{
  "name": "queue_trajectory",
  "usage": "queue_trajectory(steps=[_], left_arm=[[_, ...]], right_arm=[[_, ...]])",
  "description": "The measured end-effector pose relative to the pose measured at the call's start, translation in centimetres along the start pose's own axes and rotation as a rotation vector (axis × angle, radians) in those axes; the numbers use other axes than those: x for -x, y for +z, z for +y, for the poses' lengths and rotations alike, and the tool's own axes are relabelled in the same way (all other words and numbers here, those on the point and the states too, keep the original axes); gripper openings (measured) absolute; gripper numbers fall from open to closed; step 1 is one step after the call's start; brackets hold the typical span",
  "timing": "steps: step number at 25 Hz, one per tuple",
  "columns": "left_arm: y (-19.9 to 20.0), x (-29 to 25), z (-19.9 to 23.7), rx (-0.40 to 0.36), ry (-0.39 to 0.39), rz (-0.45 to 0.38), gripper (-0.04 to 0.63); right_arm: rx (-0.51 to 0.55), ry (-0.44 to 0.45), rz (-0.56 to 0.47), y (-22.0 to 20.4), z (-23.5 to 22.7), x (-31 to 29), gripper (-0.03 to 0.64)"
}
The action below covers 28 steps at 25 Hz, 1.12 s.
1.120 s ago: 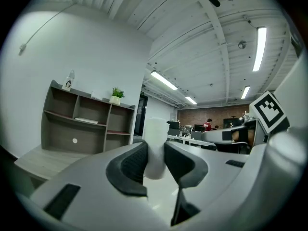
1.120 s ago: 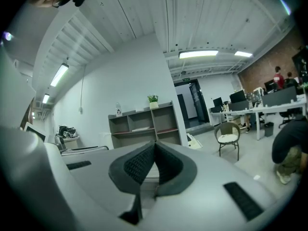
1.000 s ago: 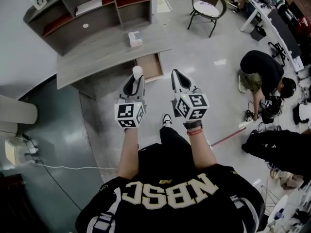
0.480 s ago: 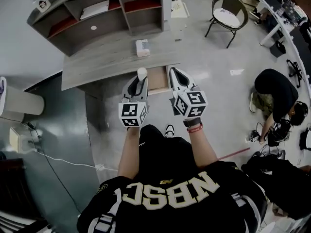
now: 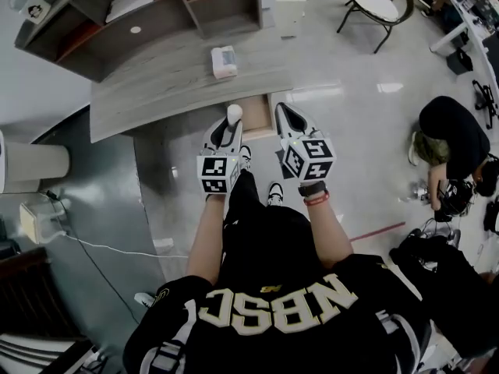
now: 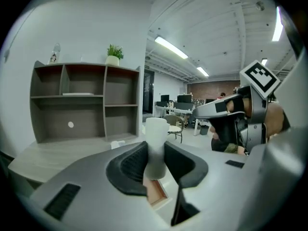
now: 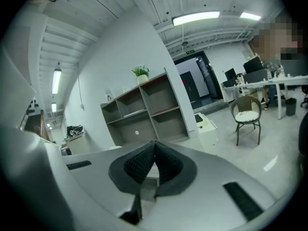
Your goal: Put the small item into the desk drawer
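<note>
A small white cylinder (image 6: 155, 148) stands upright between the black pads of my left gripper (image 6: 155, 163), which is shut on it; in the head view the cylinder (image 5: 233, 114) shows at the tip of that gripper (image 5: 227, 128). My right gripper (image 5: 285, 121) is beside it, jaws shut with nothing in them (image 7: 154, 166). Just ahead of both tips, the open desk drawer (image 5: 255, 112) with its pale wooden inside sticks out from under the grey desk (image 5: 156, 80).
A tissue box (image 5: 224, 61) lies on the desk, and a grey shelf unit (image 5: 148, 14) stands behind it. A chair (image 5: 380, 5) is at the far right. A person (image 5: 448, 146) crouches on the floor to the right. A white cable (image 5: 109, 248) runs across the floor at left.
Both grippers and the person holding them have moved forward toward the desk; the open drawer now lies right at the gripper tips. The left gripper's hold on the cylinder is unchanged.
</note>
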<state>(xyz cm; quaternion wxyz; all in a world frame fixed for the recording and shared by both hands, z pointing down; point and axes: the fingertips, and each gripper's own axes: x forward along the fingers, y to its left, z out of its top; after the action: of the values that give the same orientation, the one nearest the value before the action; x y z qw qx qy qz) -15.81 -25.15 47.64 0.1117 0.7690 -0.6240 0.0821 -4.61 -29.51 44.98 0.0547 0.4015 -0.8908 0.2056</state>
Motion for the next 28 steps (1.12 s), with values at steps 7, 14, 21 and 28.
queue_trajectory(steps=[7,14,21,28], left_arm=[[-6.3,-4.1,0.1,0.005,-0.071,0.161,0.120],[-11.5,-8.3,0.9,-0.038,-0.126,0.267,0.120],[-16.7,-11.6,1.4,-0.098,-0.188,0.363,0.120],[-22.0,-14.9,1.5,-0.199,-0.232,0.463,0.120]], right_arm=[[-0.045,-0.045,0.105,-4.4,-2.8,-2.2,0.006],[-0.077,-0.068,0.166,-7.6,-5.1,-5.1,0.006],[-0.107,-0.095,0.220,-11.0,-6.7,-7.1,0.006],[-0.125,-0.116,0.242,-13.3,-8.4,-8.2,0.006]])
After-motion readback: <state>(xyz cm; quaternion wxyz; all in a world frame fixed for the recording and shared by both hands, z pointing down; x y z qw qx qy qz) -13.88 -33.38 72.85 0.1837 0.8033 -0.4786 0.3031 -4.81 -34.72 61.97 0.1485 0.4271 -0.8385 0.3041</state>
